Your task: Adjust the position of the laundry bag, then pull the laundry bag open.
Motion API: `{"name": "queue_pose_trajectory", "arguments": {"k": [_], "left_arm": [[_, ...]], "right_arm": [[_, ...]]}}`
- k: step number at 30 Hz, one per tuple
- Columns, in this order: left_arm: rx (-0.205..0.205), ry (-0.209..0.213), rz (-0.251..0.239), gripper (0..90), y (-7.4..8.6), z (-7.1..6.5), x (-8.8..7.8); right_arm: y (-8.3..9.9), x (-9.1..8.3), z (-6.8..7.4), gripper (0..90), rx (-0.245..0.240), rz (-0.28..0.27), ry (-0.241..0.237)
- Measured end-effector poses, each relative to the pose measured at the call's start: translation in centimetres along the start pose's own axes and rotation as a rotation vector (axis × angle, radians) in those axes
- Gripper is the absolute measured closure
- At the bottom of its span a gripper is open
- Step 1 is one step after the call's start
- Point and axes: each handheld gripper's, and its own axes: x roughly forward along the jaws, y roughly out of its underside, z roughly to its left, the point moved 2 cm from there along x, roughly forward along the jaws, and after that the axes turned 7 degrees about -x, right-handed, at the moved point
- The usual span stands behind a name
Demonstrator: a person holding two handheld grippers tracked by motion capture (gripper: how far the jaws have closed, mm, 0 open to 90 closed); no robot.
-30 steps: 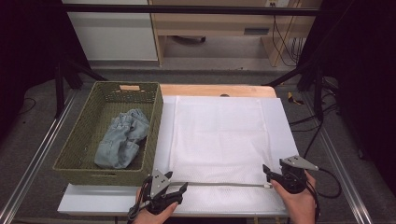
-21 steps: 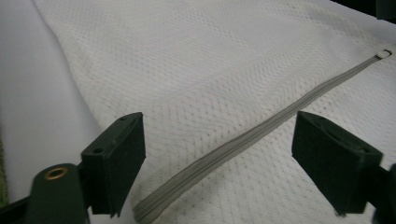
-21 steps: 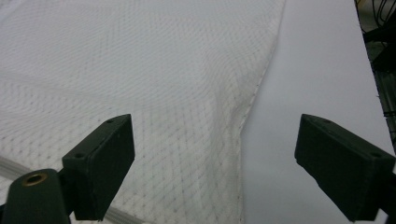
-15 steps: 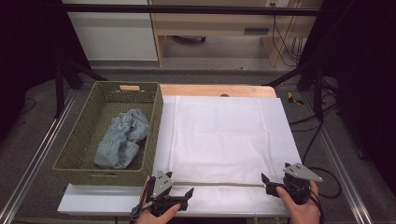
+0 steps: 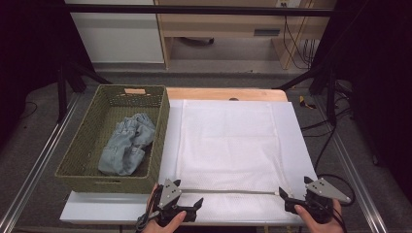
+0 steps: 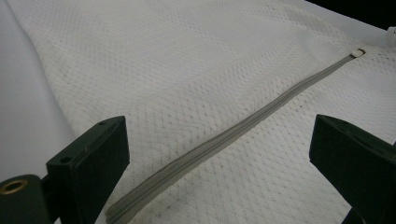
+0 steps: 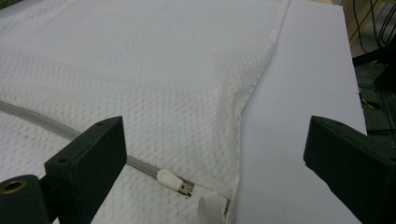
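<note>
A white mesh laundry bag (image 5: 227, 145) is spread flat on the desk (image 5: 301, 145), its grey zipper (image 5: 233, 191) running along the near edge. The left gripper (image 5: 187, 206) is held wide open at the zipper's left end, nothing being gripped. The right gripper (image 5: 290, 200) is likewise spread fully, just beside the zipper pull (image 7: 173, 181), untouched. Both sets of jaws have just been opening.

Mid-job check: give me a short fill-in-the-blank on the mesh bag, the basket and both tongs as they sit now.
1. The mesh bag lies flat with its zipper ____.
2. The basket holds folded ____.
3. Both the left tongs and right tongs stand ____.
4. The zipper pull lies nearest the ____ tongs.

Missing words: closed; jeans; open; right
</note>
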Motion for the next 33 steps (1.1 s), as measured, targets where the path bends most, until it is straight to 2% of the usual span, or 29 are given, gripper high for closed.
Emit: {"name": "queue_pose_trajectory", "arguments": {"k": [3, 6, 10, 11, 15, 17, 21, 26, 28, 29, 30, 33], "left_arm": [[0.003, -0.010, 0.001, 4.5, 0.1, 0.0, 0.0], [0.010, -0.010, -0.001, 4.4, 0.0, -0.1, 0.0], [0.005, -0.003, -0.009, 4.4, 0.0, -0.2, -0.2], [0.005, -0.003, -0.009, 4.4, 0.0, -0.2, -0.2], [0.001, -0.002, -0.013, 4.6, -0.1, 0.0, -0.3], [0.000, -0.002, -0.013, 4.8, -0.1, 0.0, -0.4], [0.002, -0.002, -0.009, 5.3, -0.1, -0.1, -0.3], [0.008, -0.004, -0.003, 6.0, 0.0, -0.2, -0.3], [0.008, -0.006, -0.005, 6.3, 0.0, -0.2, -0.3], [0.008, -0.006, -0.005, 6.4, 0.0, -0.2, -0.3], [0.005, -0.007, -0.008, 6.4, 0.0, -0.1, -0.4], [0.003, -0.007, -0.010, 6.6, -0.1, 0.0, -0.5]], "right_arm": [[0.4, -0.1, 0.0, 9.2, 0.016, 0.016, -0.007], [0.6, -0.2, 0.0, 11.8, 0.010, 0.016, -0.001], [1.0, -0.4, 0.0, 23.5, 0.044, 0.030, -0.024], [1.0, -0.4, 0.0, 23.5, 0.044, 0.030, -0.024], [1.2, -0.5, 0.0, 39.3, 0.047, 0.031, -0.036], [1.2, -0.5, 0.0, 41.5, 0.045, 0.028, -0.035], [1.4, -0.4, -0.1, 53.4, 0.040, 0.032, -0.031], [1.4, -0.3, -0.3, 58.1, 0.052, 0.023, -0.026], [1.7, 0.3, -0.4, 59.1, 0.055, 0.064, -0.030], [1.7, 0.3, -0.4, 59.1, 0.055, 0.064, -0.030], [2.0, 0.8, -0.5, 59.1, 0.060, 0.094, -0.033], [2.3, 1.2, -0.6, 57.9, 0.076, 0.123, -0.043]]}}
